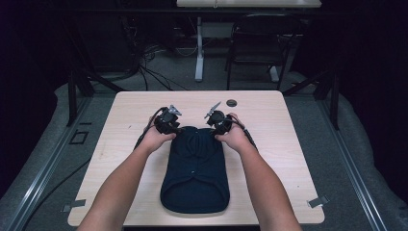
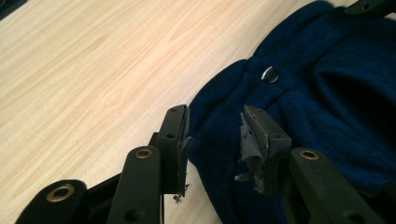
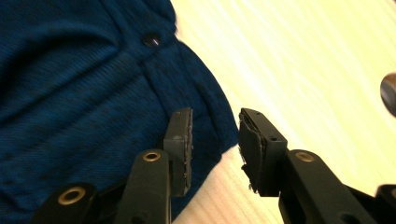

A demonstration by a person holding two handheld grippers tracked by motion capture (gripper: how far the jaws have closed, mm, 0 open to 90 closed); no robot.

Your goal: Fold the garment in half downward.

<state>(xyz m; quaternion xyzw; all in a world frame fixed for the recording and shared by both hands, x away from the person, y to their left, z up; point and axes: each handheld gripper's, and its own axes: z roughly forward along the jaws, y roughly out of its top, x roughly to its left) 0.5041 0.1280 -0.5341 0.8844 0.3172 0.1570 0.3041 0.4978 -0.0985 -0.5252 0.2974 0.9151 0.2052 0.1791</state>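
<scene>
both grippers, left gripper [image 2: 212, 140] and right gripper [image 3: 215, 142], are gaping half open, straddling the navy sweater's [image 1: 195, 168] far corners, gripping nothing; bare table [image 1: 269, 110] is lying beyond.

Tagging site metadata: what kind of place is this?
Likely a lab recording rig: a light wooden table with a dark blue knitted garment, black metal frame struts on grey floor, loose black cables behind.
</scene>
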